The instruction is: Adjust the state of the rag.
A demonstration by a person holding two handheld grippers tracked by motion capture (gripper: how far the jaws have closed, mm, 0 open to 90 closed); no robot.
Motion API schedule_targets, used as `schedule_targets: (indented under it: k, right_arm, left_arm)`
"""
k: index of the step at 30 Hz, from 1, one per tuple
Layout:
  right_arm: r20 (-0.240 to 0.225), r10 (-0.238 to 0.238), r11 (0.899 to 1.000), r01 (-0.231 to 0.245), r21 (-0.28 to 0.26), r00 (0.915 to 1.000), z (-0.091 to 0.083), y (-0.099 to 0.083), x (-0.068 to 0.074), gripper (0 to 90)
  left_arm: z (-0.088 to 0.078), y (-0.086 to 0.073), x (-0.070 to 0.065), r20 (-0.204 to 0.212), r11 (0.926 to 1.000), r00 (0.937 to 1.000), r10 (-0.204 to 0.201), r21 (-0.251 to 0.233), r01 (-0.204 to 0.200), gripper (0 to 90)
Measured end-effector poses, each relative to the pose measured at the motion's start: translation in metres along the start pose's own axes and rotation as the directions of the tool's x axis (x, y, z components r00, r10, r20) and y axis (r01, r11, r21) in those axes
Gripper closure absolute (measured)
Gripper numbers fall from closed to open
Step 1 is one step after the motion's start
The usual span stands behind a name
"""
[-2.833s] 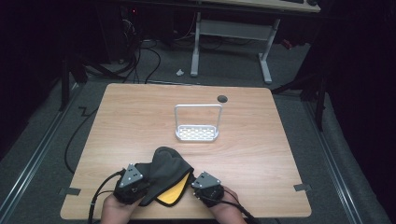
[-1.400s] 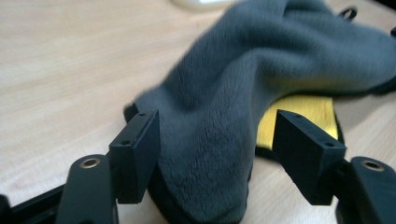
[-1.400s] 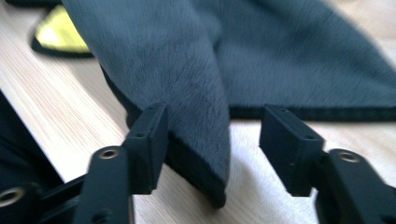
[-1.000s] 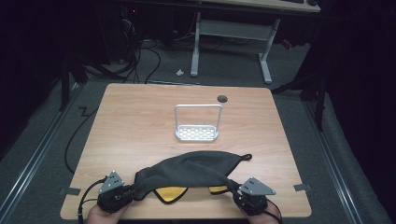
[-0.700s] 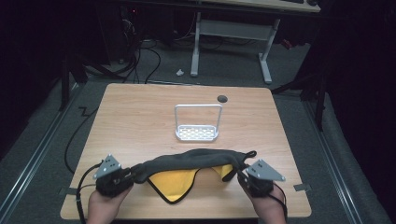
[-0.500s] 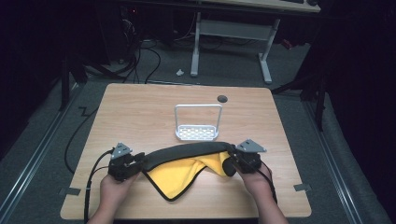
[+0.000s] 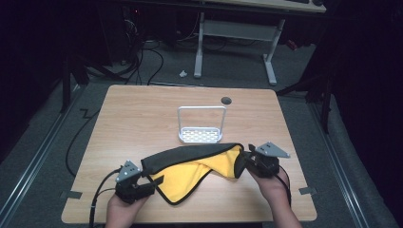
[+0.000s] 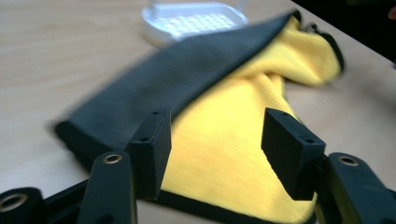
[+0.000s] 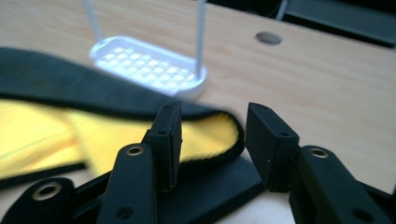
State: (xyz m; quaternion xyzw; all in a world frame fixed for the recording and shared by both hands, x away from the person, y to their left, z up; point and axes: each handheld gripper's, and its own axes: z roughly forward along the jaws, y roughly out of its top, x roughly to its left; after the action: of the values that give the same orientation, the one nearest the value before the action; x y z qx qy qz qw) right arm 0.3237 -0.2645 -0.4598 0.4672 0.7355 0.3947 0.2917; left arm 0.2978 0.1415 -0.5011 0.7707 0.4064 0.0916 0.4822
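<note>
The cloth [image 7: 190, 166], black on one face and yellow on the other, is lying on the near half of the counter [image 7: 142, 114], just in front of the white rack [image 7: 200, 127], its far black edge almost reaching the rack's base.

High view: the left hand-held gripper [image 7: 151, 183] is sitting at the cloth's near-left corner and the right hand-held gripper [image 7: 243, 164] at its right end. The black face is folding over along the far side, with the yellow face exposed and a loose point drooping toward the near edge. The step in hand appears to be laying the cloth down after spreading it.

Left hand-held gripper view: the jaws have just been opening and are standing apart. The yellow face [image 8: 219, 140] is lying between and beyond them, with neither pad pressing on it. Judgement: the release is good here, though the hand should be lifting clear before sliding away, or the black border may drag.

Right hand-held gripper view: these jaws have likewise just been opening. The cloth's rolled end [image 9: 205, 128] is lying between and behind them, unpinched. The rack [image 9: 149, 65] is standing close beyond. Judgement: withdrawal should be going back toward the person, not forward, to avoid knocking the rack. The fold remains uneven, so re-gripping the two near corners would be the sound way to flatten it.
</note>
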Motion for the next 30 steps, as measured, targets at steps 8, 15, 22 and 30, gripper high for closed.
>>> schedule_targets:
  k: [8,15,22,30]
  right_arm:
    - [-0.054,-0.033,0.997,0.037,0.062,0.9980,-0.005,-0.046,0.031,49.4]
    - [-0.099,-0.096,0.982,0.110,0.153,0.9905,0.021,-0.056,0.049,54.6]
    - [-0.083,-0.136,0.988,0.141,0.064,0.9873,0.001,-0.045,0.056,85.5]
    - [-0.011,-0.107,0.994,0.107,0.014,0.9942,-0.017,-0.034,0.042,85.6]
  left_arm:
    - [0.035,-0.015,-0.026,0.070,0.9841,0.9954,0.065,0.161,-0.076,42.5]
    - [0.035,-0.022,-0.038,-0.013,0.9523,0.9738,0.227,0.212,-0.219,48.4]
    - [0.014,-0.028,-0.018,-0.057,0.9498,0.9714,0.230,0.231,-0.211,52.3]
    - [-0.015,-0.032,0.031,-0.168,0.9740,0.9758,0.140,0.200,-0.106,53.6]
